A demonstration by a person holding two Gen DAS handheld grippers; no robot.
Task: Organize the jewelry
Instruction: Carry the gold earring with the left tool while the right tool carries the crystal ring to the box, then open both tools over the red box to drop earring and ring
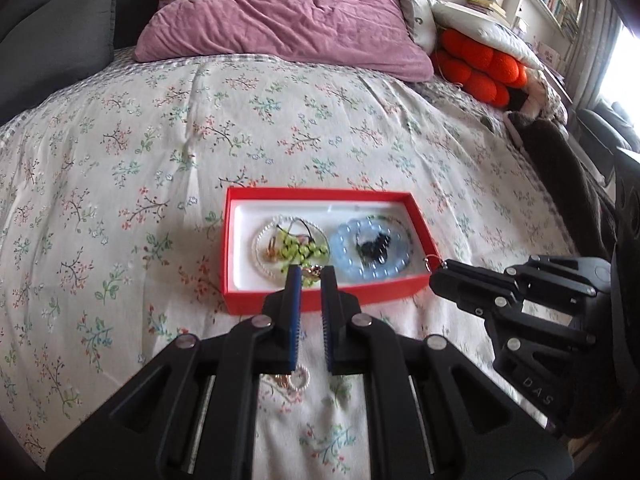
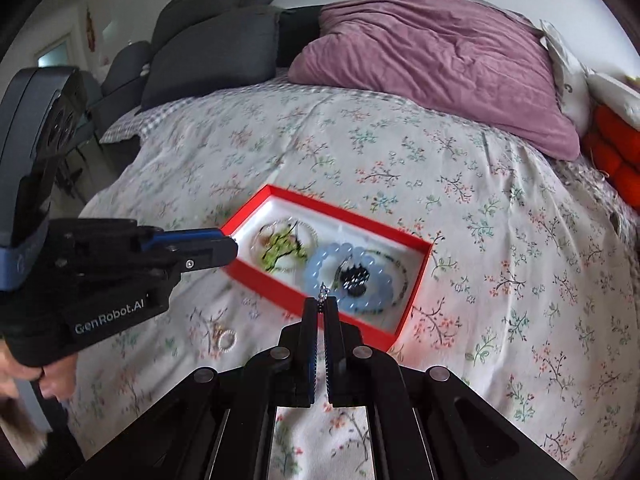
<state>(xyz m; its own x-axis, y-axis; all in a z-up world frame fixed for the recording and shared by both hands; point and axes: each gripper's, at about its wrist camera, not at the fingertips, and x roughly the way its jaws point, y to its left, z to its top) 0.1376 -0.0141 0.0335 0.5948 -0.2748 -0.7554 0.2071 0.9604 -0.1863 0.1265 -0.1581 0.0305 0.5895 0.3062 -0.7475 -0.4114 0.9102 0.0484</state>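
Note:
A red jewelry box (image 1: 324,300) (image 2: 416,292) with a white lining lies on the bed. In it are a green bead piece (image 1: 298,250) (image 2: 282,250), a light blue bead bracelet (image 1: 372,248) (image 2: 332,268) and a black piece (image 1: 374,248) (image 2: 354,278). My left gripper (image 1: 311,274) hangs over the box's near edge, jaws a little apart, with a small gold piece (image 1: 312,272) between the tips. My right gripper (image 2: 321,305) (image 1: 438,270) is shut on a small silver earring (image 2: 322,293) (image 1: 431,260) at the box's right end. A pearl ring earring (image 1: 298,380) (image 2: 226,339) lies on the bed.
The bed has a floral cover (image 1: 160,160). A purple pillow (image 1: 280,12) lies at the head, grey cushions (image 2: 208,52) at the left, orange ball cushions (image 1: 480,64) at the right. A dark blanket (image 1: 560,152) lies along the right edge.

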